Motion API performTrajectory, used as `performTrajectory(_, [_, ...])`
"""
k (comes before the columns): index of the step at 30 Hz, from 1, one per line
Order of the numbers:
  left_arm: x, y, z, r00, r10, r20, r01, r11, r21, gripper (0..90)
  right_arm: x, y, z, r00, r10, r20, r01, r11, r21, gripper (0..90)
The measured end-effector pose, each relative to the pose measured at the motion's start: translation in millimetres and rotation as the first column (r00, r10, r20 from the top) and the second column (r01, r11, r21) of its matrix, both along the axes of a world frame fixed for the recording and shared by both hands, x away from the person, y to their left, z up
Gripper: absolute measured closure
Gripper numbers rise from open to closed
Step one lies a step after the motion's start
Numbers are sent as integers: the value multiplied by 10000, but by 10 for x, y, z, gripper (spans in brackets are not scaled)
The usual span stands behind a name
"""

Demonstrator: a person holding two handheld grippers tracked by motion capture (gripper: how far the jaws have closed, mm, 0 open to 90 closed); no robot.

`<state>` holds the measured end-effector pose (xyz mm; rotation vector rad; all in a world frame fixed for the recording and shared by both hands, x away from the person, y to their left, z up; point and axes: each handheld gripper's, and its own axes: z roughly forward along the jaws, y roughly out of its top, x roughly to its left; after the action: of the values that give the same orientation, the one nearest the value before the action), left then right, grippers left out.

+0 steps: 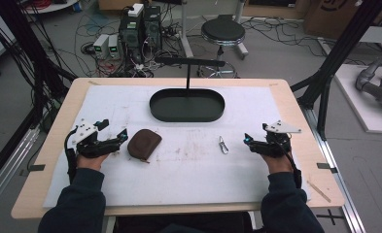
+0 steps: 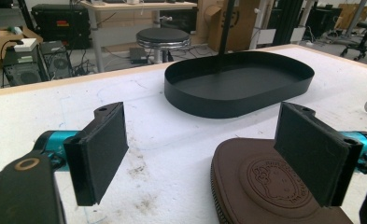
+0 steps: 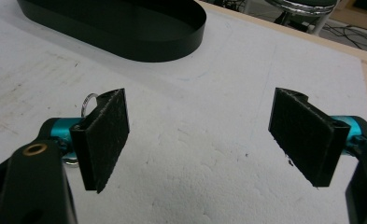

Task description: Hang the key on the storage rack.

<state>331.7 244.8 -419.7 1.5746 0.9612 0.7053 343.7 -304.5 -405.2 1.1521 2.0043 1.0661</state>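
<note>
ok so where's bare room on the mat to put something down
Widest free patch: between brown pouch and metal clip, below the black tray. The mat's near edge between the forearms is bare too. Tightest between left gripper and pouch.

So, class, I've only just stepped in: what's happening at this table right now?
A person holds a two-jaw gripper in each hand, both open and holding nothing. The left gripper sits beside a brown pouch; the right gripper sits near a small metal clip. A black oval tray lies beyond them, nothing in it.
</note>
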Motion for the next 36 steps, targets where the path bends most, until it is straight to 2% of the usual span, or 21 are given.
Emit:
performTrajectory(13, [-4,-3,-2,10000,-27,-77,26,10000,-67,172,17,73,-13,9994,315,-137,-312,9993,183,207])
performTrajectory(16, [1,9,-2,10000,-59,-59,58,9995,-304,172,13,141,-12,9982,574,-196,-568,9979,311,209])
performTrajectory(27, [-13,22,1,9999,-98,-63,96,9997,-221,172,7,493,-55,9910,1250,-469,-1244,9921,158,211])
performTrajectory(29, [-16,29,-2,9999,-98,-81,97,9998,-168,172,18,538,-69,9870,1496,-580,-1493,9887,91,292])
performTrajectory(31, [-17,42,-10,9999,-73,-119,71,9998,-180,172,31,573,-84,9851,1603,-619,-1612,9869,-108,318])
performTrajectory(33, [-19,57,-16,9999,-21,-154,18,9998,-210,172,47,587,-100,9817,1756,-740,-1776,9839,-211,387])
performTrajectory(36, [-17,65,-23,9998,2,-177,-6,9997,-226,172,70,596,-124,9764,1901,-1029,-1933,9809,-220,450])
